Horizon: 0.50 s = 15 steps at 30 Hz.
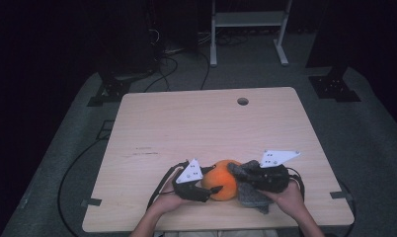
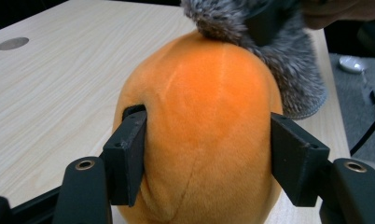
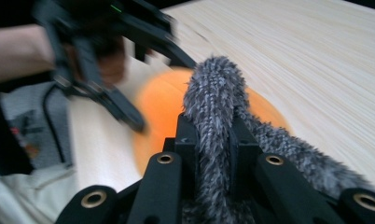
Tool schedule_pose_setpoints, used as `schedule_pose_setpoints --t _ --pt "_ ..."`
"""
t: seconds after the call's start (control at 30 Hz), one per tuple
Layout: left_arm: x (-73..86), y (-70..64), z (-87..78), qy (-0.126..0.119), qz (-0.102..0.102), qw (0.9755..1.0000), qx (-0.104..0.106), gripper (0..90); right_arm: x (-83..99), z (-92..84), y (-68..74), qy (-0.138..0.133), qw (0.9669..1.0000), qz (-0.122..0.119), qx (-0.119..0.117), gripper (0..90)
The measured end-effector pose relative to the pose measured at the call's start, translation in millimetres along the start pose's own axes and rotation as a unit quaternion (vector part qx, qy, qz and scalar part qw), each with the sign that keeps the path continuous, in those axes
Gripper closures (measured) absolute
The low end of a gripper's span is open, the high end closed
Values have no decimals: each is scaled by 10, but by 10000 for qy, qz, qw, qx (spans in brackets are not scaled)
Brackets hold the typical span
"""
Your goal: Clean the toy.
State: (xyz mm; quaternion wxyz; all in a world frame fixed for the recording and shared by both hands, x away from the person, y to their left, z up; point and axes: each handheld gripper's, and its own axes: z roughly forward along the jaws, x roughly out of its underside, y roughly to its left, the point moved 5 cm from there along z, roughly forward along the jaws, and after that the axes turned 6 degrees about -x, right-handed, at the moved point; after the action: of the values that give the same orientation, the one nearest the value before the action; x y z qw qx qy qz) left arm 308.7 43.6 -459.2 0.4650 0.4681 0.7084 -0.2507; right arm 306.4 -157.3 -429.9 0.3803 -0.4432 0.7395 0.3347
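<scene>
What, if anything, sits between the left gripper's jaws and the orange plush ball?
Nothing visible. The left gripper straddles the orange plush ball, its left pad dented into the plush. The grey furry cloth lies at the ball's far side, pinched by the right gripper.

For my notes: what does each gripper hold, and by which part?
Left gripper squeezes the orange plush by its sides; right gripper pinches a fold of grey fur.

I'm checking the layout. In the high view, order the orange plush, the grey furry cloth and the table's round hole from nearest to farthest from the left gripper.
From the left gripper:
1. Orange plush, between its jaws.
2. Grey furry cloth, just beyond, in the right gripper.
3. Round hole, at the far edge.
</scene>
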Motion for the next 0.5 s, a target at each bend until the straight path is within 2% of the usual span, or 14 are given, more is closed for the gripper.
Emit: schedule_pose_setpoints --t 0.07,0.1,0.17,0.23,0.3,0.33,0.37,0.47,0.5 --pt "-3 3 2 -24 -50 10000 12 351 68 -63 -110 104 9996 119 234 771" --pt "-12 2 11 -50 -79 10000 21 352 93 -90 -152 97 9994 220 250 771" --pt "-23 -7 22 -58 -47 10000 36 351 64 -115 -133 -59 9995 263 149 769" --pt "-27 -14 34 -92 -84 9999 76 331 -30 -89 -16 -264 9995 88 -132 766" --pt "-20 -13 38 -65 -76 9999 102 241 -40 -8 27 -67 9999 -57 -76 766" --pt "-6 21 36 -61 -257 9994 221 195 -15 12 7 -33 9999 -15 -108 767" --pt "-7 40 27 -102 -338 9991 233 177 12 9 -30 -33 9999 70 -146 768" --pt "-13 63 29 -62 -392 9991 167 127 41 -33 -97 -50 9998 194 -68 768" --pt "9 57 47 38 -328 9993 178 126 48 -63 -112 -38 9998 179 -17 768"
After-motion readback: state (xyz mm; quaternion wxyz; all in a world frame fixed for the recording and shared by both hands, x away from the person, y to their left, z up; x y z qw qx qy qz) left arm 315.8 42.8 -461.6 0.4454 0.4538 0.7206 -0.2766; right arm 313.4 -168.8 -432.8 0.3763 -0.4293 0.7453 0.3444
